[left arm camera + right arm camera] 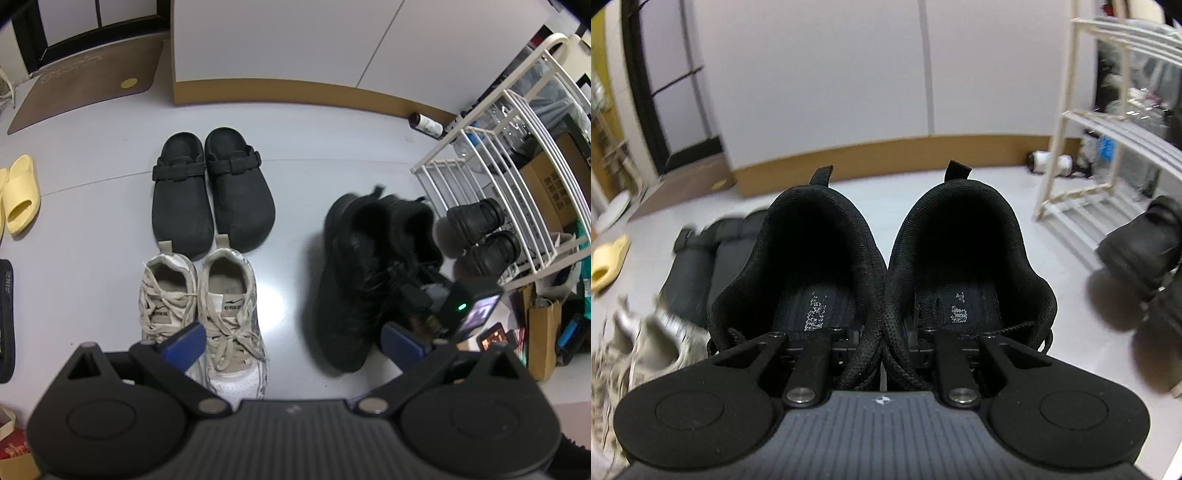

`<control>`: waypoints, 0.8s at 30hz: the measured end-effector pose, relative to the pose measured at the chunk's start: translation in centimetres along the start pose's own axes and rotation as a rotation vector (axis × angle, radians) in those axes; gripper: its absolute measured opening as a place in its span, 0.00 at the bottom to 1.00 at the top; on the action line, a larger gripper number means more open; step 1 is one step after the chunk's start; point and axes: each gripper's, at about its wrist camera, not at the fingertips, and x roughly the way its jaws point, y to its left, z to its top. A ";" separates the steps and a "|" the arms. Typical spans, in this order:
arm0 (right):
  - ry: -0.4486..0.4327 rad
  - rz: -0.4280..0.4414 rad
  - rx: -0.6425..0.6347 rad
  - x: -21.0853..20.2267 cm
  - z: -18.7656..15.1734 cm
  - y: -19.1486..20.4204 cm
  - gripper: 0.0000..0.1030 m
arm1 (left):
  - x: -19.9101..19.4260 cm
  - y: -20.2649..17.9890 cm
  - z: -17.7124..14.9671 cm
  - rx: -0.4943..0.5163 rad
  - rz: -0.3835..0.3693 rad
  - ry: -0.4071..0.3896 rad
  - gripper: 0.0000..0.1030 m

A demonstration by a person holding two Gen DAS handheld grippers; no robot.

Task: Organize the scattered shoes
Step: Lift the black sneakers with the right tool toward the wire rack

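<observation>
My right gripper (882,347) is shut on a pair of black sneakers (882,266), pinching their two inner collars together; the pair hangs lifted off the floor. In the left wrist view the same black sneakers (369,273) appear blurred, with the right gripper's body (461,310) at their laces. My left gripper (291,339) is open with nothing between its blue fingers (184,341), hovering over white sneakers (207,306) set side by side. Black clogs (212,188) stand paired just beyond them. Yellow slides (18,195) lie at the far left.
A white shoe rack (498,155) stands at the right with small black shoes (480,232) at its foot and boxes behind. A dark bottle (424,123) lies by the white cabinet (295,48). A brown mat (88,81) lies at the back left. Paper bags (539,332) crowd the right edge.
</observation>
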 end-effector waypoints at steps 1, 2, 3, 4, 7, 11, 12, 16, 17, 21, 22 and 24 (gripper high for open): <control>-0.013 -0.013 0.008 -0.1 0.5 -0.5 0.18 | 0.0 0.0 0.0 0.000 0.000 0.000 0.99; -0.032 -0.033 0.021 -0.3 1.4 -1.4 0.18 | 0.1 0.0 0.0 0.001 -0.001 0.002 0.99; -0.042 -0.043 0.031 -0.4 1.8 -1.9 0.18 | 0.1 0.0 0.0 0.000 -0.001 0.003 0.99; -0.052 -0.054 0.056 -0.5 2.4 -2.7 0.18 | 0.2 0.0 0.0 0.000 -0.001 0.004 0.99; -0.094 -0.098 0.117 -0.9 4.5 -5.0 0.18 | 0.2 0.0 0.0 -0.001 0.001 0.002 0.99; -0.153 -0.167 0.189 -1.4 6.9 -8.2 0.18 | 0.4 -0.1 0.0 0.000 0.003 0.009 0.99; -0.163 -0.182 0.209 -1.4 7.4 -8.9 0.18 | 0.5 -0.2 0.0 0.000 0.003 0.010 0.99; -0.235 -0.287 0.299 -1.8 9.6 -12.5 0.18 | 0.6 -0.3 0.0 0.001 -0.003 0.014 0.99; -0.256 -0.313 0.312 -1.9 10.1 -13.2 0.18 | 0.6 -0.3 0.0 0.000 -0.006 0.013 0.99; -0.296 -0.372 0.352 -2.0 11.3 -15.3 0.18 | 0.7 -0.3 0.0 -0.003 -0.006 0.012 0.99; -0.306 -0.389 0.365 -2.0 11.6 -15.9 0.18 | 0.8 -0.4 0.0 -0.003 -0.008 0.013 0.99; -0.317 -0.412 0.374 -2.1 12.0 -16.5 0.18 | 0.8 -0.6 0.0 0.003 -0.016 0.017 0.99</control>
